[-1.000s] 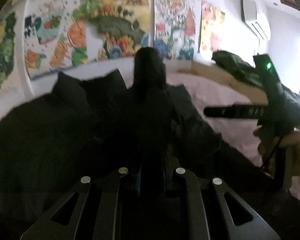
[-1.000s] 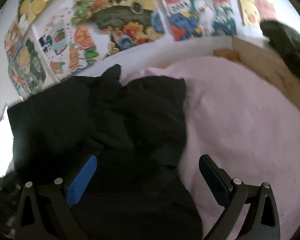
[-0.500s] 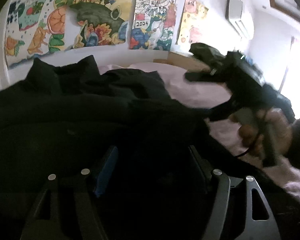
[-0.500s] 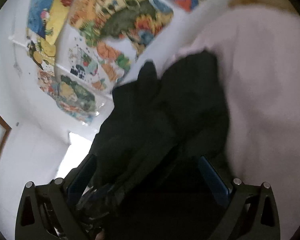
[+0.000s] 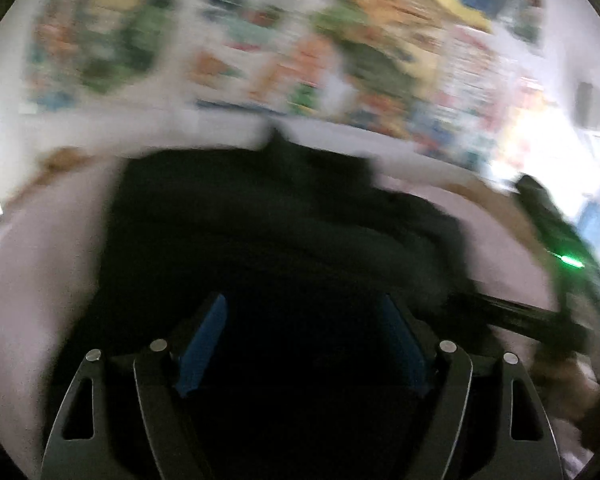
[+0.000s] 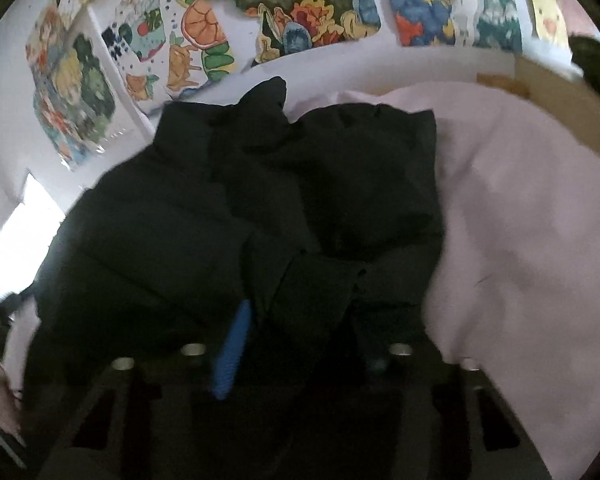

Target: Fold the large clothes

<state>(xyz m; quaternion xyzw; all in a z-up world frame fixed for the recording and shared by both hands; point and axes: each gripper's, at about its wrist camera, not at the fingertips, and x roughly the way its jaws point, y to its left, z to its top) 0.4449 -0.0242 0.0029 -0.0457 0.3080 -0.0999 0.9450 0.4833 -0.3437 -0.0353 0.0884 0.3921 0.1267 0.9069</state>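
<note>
Across the upper half of the right wrist view you face a white wall hung with colourful painted posters (image 6: pixel 284 12), and below it the pale pink bedsheet (image 6: pixel 532 216) fills the right side of the frame. On that sheet, spread over the centre and left of the same view, lies the big black padded jacket (image 6: pixel 172 232), partly gathered, with its collar poking up toward the wall at top centre.

Your right gripper (image 6: pixel 300 320) sits at the bottom centre of its view. Its jaws have just been closing, and a fold of the black padding stands between them, beside the blue pad (image 6: pixel 232 356); you appear to have a pinch on it, near the jacket's right-hand edge.

Your left gripper (image 5: pixel 304 344), at the bottom of the blurred left wrist view, has just been opening. Its blue pads stand well apart over the dark cloth with nothing clamped, so it holds nothing.

You look to be in the middle of a fold, with one side let go and the other freshly gripped. The next move likely calls for carrying the pinched fold across the jacket body toward the left of the frame, keeping it low so the puffy layers do not spring back.
</note>
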